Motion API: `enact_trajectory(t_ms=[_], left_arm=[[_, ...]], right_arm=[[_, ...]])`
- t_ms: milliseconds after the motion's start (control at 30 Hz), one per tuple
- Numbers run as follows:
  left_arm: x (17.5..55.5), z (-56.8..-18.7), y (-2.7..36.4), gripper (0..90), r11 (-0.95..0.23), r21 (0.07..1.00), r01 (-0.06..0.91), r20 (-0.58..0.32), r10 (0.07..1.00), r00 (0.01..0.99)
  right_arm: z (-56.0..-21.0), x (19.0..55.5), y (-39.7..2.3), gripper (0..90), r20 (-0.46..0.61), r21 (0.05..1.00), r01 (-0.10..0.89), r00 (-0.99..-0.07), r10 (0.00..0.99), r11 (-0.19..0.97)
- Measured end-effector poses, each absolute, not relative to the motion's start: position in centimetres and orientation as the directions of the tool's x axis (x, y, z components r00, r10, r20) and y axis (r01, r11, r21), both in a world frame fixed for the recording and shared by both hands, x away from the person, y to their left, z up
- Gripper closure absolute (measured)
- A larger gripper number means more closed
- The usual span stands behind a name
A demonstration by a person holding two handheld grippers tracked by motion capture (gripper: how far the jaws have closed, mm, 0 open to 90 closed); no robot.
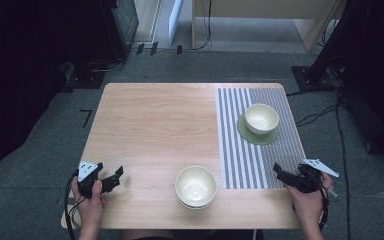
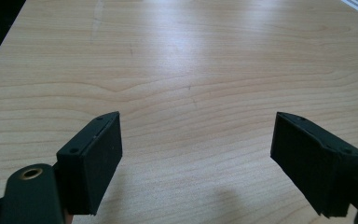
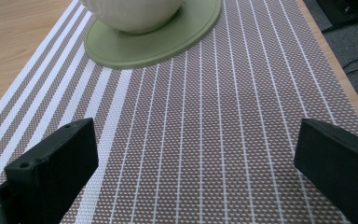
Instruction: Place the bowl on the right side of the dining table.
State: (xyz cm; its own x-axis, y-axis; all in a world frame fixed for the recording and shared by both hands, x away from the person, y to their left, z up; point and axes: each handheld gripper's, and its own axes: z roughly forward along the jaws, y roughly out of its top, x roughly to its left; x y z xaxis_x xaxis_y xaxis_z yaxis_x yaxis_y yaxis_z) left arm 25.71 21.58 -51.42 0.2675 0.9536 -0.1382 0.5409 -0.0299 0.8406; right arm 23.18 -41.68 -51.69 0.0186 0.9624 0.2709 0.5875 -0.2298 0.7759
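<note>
Worktop: pale wood worktop [image 1: 155, 125], with a striped placemat [image 1: 240, 165] along its right side.
Near bowl: a cream bowl [image 1: 195, 186] stands at the front edge, between both grippers and apart from each.
Far bowl: a second cream bowl [image 1: 261, 118] rests on a green saucer [image 1: 272, 137] on the placemat.
Left gripper [image 1: 111, 181]: fingers spread wide and empty, low over bare wood, well left of the near bowl.
Right gripper [image 1: 282, 173]: fingers wide apart and empty, over the placemat's front corner; the saucer lies ahead.
</note>
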Motion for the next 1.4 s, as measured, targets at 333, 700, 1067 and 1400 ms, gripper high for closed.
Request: enact_trajectory(t_ms=[333, 700, 1067, 1400], left_arm=[[25.7, -51.4, 21.6, 16.1, -0.028, 0.841, 0.540, -0.139, 0.953, 0.267], [25.7, -51.4, 21.6, 16.0, -0.029, 0.841, 0.540, -0.139, 0.954, 0.267], [25.7, -51.4, 21.7, 16.0, -0.022, 0.841, 0.541, -0.146, 0.953, 0.266], [25.7, -51.4, 21.7, 16.0, -0.022, 0.841, 0.541, -0.146, 0.953, 0.265]], right_arm=[[-52.0, 22.6, -42.1, 0.0, 0.263, 0.775, 0.590, 0.029, 0.964, -0.229], [-52.1, 21.9, -42.4, 0.0, 0.246, 0.775, 0.595, 0.026, 0.969, -0.213], [-52.3, 21.2, -42.7, 0.0, 0.238, 0.769, 0.604, 0.037, 0.971, -0.211], [-52.4, 20.5, -43.2, 0.0, 0.260, 0.762, 0.599, 0.067, 0.963, -0.247]])
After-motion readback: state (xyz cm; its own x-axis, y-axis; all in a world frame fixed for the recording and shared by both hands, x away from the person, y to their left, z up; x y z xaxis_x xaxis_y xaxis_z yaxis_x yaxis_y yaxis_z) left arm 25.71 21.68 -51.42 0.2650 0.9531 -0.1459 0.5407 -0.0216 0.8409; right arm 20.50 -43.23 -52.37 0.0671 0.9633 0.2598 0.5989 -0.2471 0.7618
